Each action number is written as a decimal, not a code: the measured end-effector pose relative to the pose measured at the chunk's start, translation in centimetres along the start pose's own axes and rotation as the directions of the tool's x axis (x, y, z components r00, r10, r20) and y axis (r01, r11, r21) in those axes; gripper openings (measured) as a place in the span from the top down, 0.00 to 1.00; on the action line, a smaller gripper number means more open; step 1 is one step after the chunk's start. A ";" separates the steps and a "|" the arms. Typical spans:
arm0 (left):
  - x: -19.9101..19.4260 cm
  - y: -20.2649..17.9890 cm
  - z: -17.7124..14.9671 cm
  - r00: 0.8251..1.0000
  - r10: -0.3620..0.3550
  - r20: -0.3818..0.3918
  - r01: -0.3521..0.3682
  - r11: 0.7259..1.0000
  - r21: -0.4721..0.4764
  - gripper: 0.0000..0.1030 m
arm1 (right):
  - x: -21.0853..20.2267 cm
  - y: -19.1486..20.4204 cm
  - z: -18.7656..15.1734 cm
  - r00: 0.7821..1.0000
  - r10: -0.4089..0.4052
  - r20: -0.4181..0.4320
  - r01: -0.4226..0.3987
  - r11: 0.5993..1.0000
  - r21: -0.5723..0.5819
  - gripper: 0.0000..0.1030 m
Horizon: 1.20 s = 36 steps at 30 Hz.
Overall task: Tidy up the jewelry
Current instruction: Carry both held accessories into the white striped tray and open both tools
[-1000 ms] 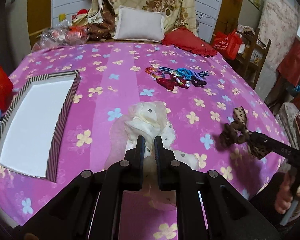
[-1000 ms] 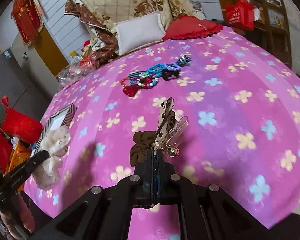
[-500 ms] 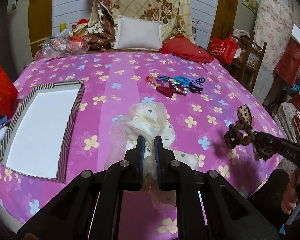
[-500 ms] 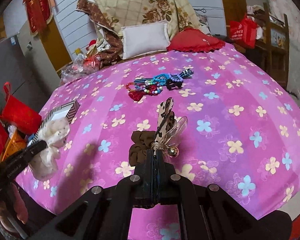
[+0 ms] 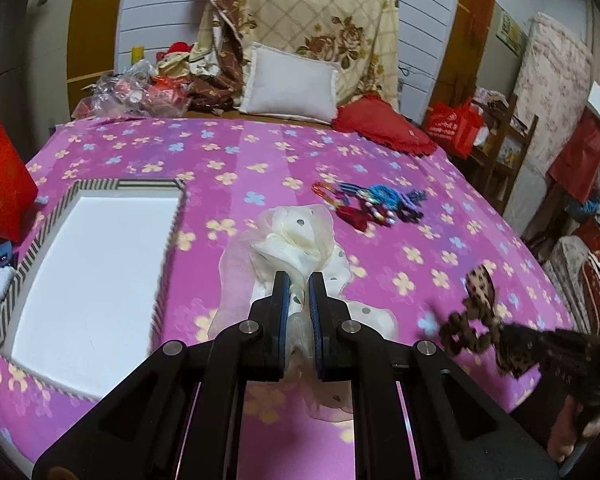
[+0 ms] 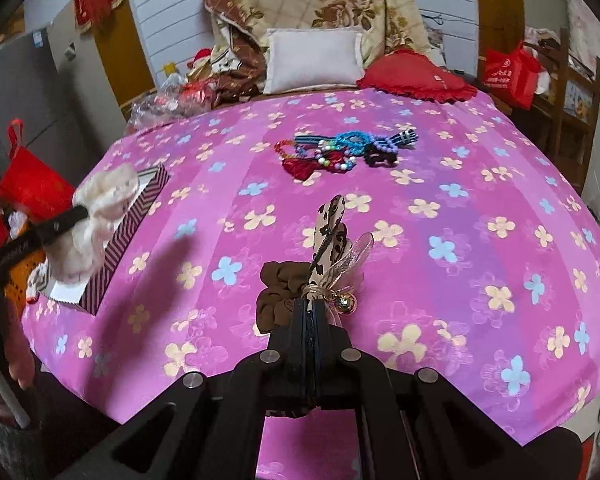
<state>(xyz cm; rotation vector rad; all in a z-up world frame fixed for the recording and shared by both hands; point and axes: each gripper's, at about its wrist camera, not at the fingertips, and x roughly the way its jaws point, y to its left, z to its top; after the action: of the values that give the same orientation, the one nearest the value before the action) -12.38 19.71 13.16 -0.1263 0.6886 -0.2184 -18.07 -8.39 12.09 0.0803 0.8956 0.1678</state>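
My left gripper [image 5: 299, 280] is shut on a cream dotted chiffon scrunchie [image 5: 296, 240] and holds it above the pink flowered bedspread, right of the striped box [image 5: 168, 240] with a white inside. My right gripper [image 6: 311, 306] is shut on a brown scrunchie with a leopard bow and small bell [image 6: 324, 256], held above the bed. The right gripper with its bow shows blurred at the right of the left wrist view [image 5: 480, 320]. The left gripper and cream scrunchie [image 6: 96, 216] show over the box [image 6: 128, 240] in the right wrist view. A pile of bead bracelets and hair ties [image 6: 344, 150] lies mid-bed.
A white pillow [image 5: 288, 80], a red cushion [image 5: 384, 128] and folded quilts sit at the head of the bed. Red bags [image 5: 0, 176] stand left of the box. A wooden shelf [image 5: 504, 148] with a red bag stands at the right.
Both grippers have lifted and pulled back, so more of the bed shows. The left gripper with the cream scrunchie has moved toward the striped box. Both stay shut on their scrunchies.
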 end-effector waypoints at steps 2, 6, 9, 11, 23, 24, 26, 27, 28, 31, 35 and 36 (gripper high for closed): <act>0.3 0.9 0.8 1.000 0.016 0.015 -0.016 1.000 0.001 0.92 | 0.5 0.8 0.3 1.000 -0.006 -0.013 0.006 1.000 -0.019 0.98; 1.2 3.5 3.1 0.998 0.046 0.044 -0.046 0.999 -0.012 0.92 | 1.4 3.2 1.5 1.000 -0.004 -0.025 0.002 0.998 -0.065 0.98; 1.9 6.0 5.1 0.995 0.081 0.066 -0.079 0.996 -0.041 0.92 | 2.3 5.4 2.9 0.999 0.020 -0.037 -0.024 0.995 -0.092 0.98; 2.4 7.9 6.2 0.992 0.103 0.074 -0.098 0.993 -0.070 0.92 | 3.2 7.0 3.8 0.998 0.033 -0.046 -0.038 0.993 -0.112 0.98; 8.0 21.0 7.6 0.982 0.191 -0.007 -0.185 0.942 -0.278 0.92 | 9.4 20.2 11.3 0.989 0.130 -0.071 -0.144 0.953 -0.268 0.98; 8.7 22.5 7.4 0.982 0.185 -0.028 -0.185 0.934 -0.306 0.92 | 10.2 21.5 12.0 0.987 0.143 -0.073 -0.157 0.948 -0.277 0.98; 9.8 24.4 6.9 0.981 0.185 -0.054 -0.193 0.919 -0.343 0.92 | 12.1 24.3 13.4 0.981 0.172 -0.088 -0.191 0.939 -0.286 0.98; 10.3 25.5 6.5 0.982 0.175 -0.070 -0.189 0.909 -0.371 0.92 | 12.9 25.4 13.8 0.979 0.182 -0.095 -0.202 0.936 -0.288 0.98; 10.6 26.3 6.2 0.983 0.165 -0.079 -0.182 0.901 -0.395 0.92 | 14.3 26.8 14.4 0.975 0.196 -0.106 -0.218 0.932 -0.290 0.98; 11.4 28.7 5.5 0.984 0.151 -0.094 -0.178 0.869 -0.462 0.92 | 18.0 30.0 15.4 0.967 0.211 -0.141 -0.244 0.927 -0.286 0.98; 11.9 31.1 4.7 0.972 0.200 -0.120 -0.233 0.838 -0.493 0.92 | 22.4 33.2 16.2 0.968 0.184 -0.170 -0.229 0.925 -0.305 0.98; 12.0 31.7 4.3 0.968 0.213 -0.132 -0.251 0.826 -0.505 0.92 | 23.6 33.8 16.3 0.970 0.167 -0.174 -0.215 0.925 -0.313 0.98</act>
<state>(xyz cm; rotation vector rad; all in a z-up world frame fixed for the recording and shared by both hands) 4.38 47.72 3.15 -0.5535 0.8141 0.2081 5.38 29.13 8.79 -0.1595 0.9925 0.5106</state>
